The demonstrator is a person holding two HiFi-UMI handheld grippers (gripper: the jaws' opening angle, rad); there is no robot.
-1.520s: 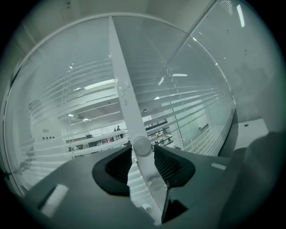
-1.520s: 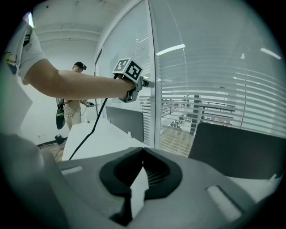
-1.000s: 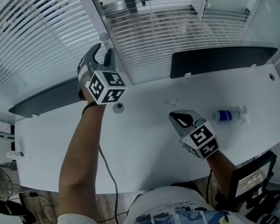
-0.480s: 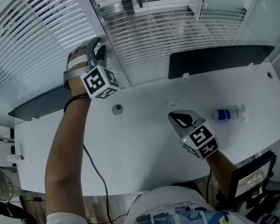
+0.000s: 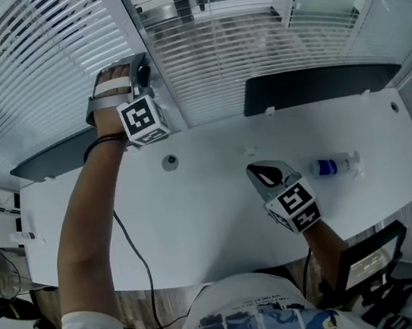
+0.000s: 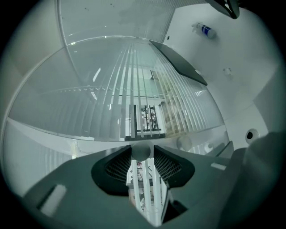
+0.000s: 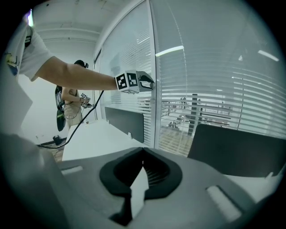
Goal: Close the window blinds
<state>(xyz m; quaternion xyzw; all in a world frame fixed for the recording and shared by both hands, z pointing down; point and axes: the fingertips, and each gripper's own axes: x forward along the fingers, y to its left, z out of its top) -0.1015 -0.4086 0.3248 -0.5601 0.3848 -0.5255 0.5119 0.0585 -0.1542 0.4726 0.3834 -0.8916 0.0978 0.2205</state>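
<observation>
White slats of the blinds (image 5: pixel 224 54) sit behind glass straight ahead of the left gripper (image 5: pixel 141 71), and the room beyond shows through the gaps between them, so they don't look closed yet. The thing that matters is the small round knob (image 6: pixel 140 151) on the window frame (image 5: pixel 149 53). It lies dead ahead of the left gripper, right at its jaw tips, one pad against each side. The jaws have just been closing a little on it, and the left gripper view shows the knob pinched between them, not loose in the gap.

The knob seems to stick out of the frame toward the gripper, along the same line the gripper points. That is the relation the coming move turns on: I'd judge that a roll of the wrist about that line turns the knob and tilts the slats, with no push or pull needed.

The right gripper (image 5: pixel 271 175) is well apart from the knob, low over the white desk (image 5: pixel 199 222) and pointing toward the glass. Its jaws are pressed together on nothing. A bottle (image 5: pixel 334 168) lies just to its right, untouched. The left hand is plainly the nearer one — it is already on the knob.
</observation>
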